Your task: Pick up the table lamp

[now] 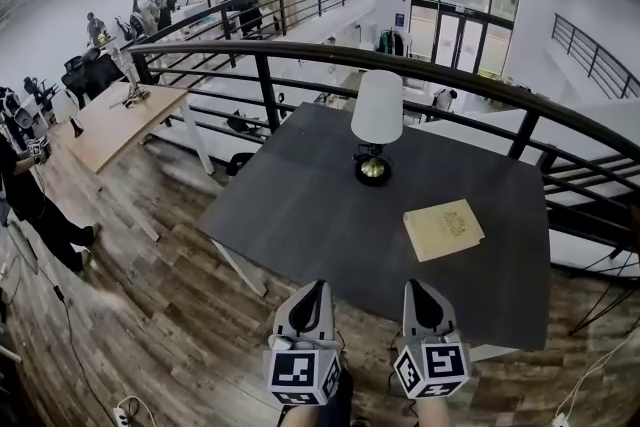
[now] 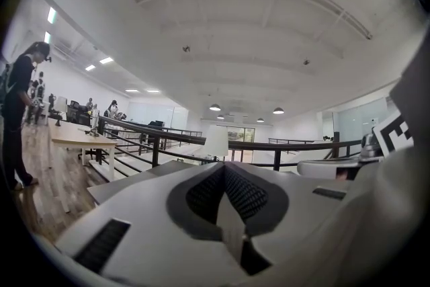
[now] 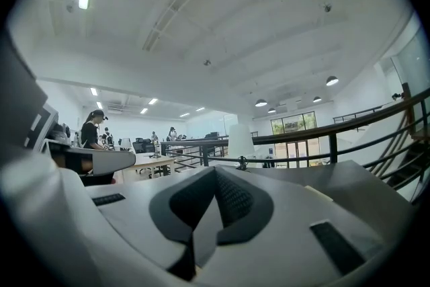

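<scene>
The table lamp (image 1: 376, 120) has a white shade and a round dark base with a brass centre; it stands upright near the far edge of the dark grey table (image 1: 310, 215). In the left gripper view the lamp (image 2: 216, 143) is small and far ahead, and in the right gripper view the lamp (image 3: 240, 143) is equally distant. My left gripper (image 1: 316, 290) and right gripper (image 1: 420, 289) hover side by side over the table's near edge, both shut and empty, pointing level toward the lamp.
A tan book (image 1: 442, 229) lies on the table's right side. A black railing (image 1: 480, 87) runs behind the table. A light wooden desk (image 1: 115, 125) stands at the left, with people (image 1: 25, 195) around it. Wood floor (image 1: 130, 315) surrounds the table.
</scene>
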### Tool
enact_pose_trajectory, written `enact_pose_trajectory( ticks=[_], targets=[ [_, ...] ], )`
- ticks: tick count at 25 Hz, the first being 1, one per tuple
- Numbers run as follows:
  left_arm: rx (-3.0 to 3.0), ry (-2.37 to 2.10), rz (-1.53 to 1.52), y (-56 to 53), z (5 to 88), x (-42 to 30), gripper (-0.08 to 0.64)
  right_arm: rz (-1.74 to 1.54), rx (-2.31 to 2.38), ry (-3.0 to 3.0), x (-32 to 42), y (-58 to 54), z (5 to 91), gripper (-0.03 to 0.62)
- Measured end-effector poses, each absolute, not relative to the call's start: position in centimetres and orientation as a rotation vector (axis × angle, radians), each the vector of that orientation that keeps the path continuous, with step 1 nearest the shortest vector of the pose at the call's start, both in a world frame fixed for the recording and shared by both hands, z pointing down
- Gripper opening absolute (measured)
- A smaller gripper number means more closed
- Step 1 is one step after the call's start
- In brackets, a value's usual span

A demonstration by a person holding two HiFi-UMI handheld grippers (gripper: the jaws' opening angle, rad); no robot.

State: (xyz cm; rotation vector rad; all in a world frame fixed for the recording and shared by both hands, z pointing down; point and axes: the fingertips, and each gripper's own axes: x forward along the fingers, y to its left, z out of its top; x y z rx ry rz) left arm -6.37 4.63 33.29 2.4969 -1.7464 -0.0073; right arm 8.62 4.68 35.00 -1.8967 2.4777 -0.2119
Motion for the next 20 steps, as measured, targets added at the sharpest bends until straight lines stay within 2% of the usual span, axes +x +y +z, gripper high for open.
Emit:
enact_pose_trajectory(
  ticks=[20],
  targets=[
    [2.579,-1.633,-0.003,-10.3,32.4,-6.1,0.008,-0.191,-1.920,2.446,6.4,-9.3,33.7,-0.006]
  ],
)
